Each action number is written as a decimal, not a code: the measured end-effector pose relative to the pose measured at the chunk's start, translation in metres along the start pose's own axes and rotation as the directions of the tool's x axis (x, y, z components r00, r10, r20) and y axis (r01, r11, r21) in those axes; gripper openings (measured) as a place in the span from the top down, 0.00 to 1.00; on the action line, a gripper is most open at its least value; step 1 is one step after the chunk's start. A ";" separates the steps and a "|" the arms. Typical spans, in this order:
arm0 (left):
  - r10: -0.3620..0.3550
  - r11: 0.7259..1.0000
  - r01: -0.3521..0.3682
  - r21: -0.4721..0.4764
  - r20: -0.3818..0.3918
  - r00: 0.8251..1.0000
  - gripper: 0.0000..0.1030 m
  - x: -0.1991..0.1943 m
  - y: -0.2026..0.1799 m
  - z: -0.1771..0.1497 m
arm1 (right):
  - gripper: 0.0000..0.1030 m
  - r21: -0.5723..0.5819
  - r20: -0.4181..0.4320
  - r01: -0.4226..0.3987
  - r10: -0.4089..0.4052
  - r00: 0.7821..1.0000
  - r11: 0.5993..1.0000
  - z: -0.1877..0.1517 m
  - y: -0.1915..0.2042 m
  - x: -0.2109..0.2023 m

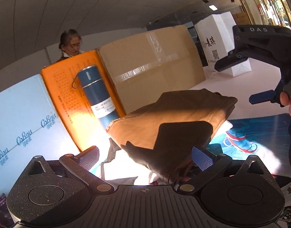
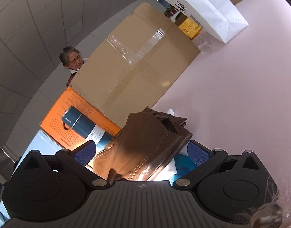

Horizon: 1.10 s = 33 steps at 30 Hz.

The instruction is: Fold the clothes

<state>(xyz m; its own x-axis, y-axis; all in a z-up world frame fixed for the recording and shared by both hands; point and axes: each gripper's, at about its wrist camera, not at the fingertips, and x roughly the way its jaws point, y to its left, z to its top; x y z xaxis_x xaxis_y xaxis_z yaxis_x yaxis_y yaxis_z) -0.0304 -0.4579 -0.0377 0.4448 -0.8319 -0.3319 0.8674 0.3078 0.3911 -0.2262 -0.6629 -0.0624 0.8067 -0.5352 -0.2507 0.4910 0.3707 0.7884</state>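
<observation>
Brown trousers [image 1: 172, 121] are seen as a compact, folded bundle, lifted a little above the blue patterned cloth [image 1: 259, 133] on the pale table [image 2: 240, 95], with seams and a hem stacked at twelve o'clock. In the left wrist view the left gripper [image 1: 145, 157] is spread wide, its blue pads either side of the bundle's near edge; whether cloth is being touched cannot be told. The right gripper [image 2: 141, 152] is likewise held apart around the garment's near end in its own view, and is seen at two o'clock from the left. Folding is judged nearly done: what is left appears to be a final tidy and setting down. A blue vacuum bottle [image 1: 96, 95] stands at ten o'clock, beside a cardboard box [image 1: 155, 66].
</observation>
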 end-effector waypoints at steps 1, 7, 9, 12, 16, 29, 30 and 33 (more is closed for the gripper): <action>-0.006 1.000 0.006 0.010 -0.008 1.000 0.00 0.006 -0.004 0.001 | 0.00 0.037 -0.007 -0.012 0.012 1.000 0.999 0.002 -0.002 0.008; -0.019 0.995 0.023 0.102 -0.043 0.999 0.00 0.036 -0.027 0.005 | 0.00 0.195 0.047 -0.108 0.101 0.994 0.975 -0.003 -0.027 0.024; -0.045 0.989 0.053 0.138 -0.058 0.997 0.00 0.044 -0.033 0.007 | 0.00 0.196 0.044 -0.142 0.136 0.990 0.970 0.000 -0.029 0.021; -0.033 0.988 0.038 0.148 -0.041 0.999 0.00 0.050 -0.038 0.011 | 0.00 0.191 0.060 -0.156 0.147 0.987 0.969 0.003 -0.035 0.017; -0.015 0.995 0.019 0.098 -0.035 0.999 0.00 0.059 -0.035 0.019 | 0.00 0.239 0.099 -0.181 0.161 0.982 0.954 0.004 -0.045 0.010; -0.007 0.932 -0.013 -0.361 -0.055 0.998 0.79 0.094 0.008 0.034 | 0.00 0.143 0.046 -0.125 0.120 0.992 0.982 0.002 -0.036 0.018; -0.003 0.912 -0.012 -0.410 -0.036 0.999 0.84 0.089 0.018 0.030 | 0.00 0.133 0.038 -0.116 0.112 0.993 0.984 0.002 -0.035 0.019; 0.026 0.840 -0.028 -0.541 -0.012 1.000 0.89 0.074 0.047 0.016 | 0.00 0.092 0.015 -0.070 0.069 0.998 0.993 0.001 -0.028 0.026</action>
<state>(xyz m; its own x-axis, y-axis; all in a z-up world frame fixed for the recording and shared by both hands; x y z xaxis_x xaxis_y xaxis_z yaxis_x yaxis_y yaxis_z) 0.0399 -0.5122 -0.0303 0.4701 -0.8181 -0.3313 0.8371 0.5322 -0.1264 -0.2195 -0.6884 -0.0905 0.8334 -0.5199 -0.1874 0.4012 0.3359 0.8522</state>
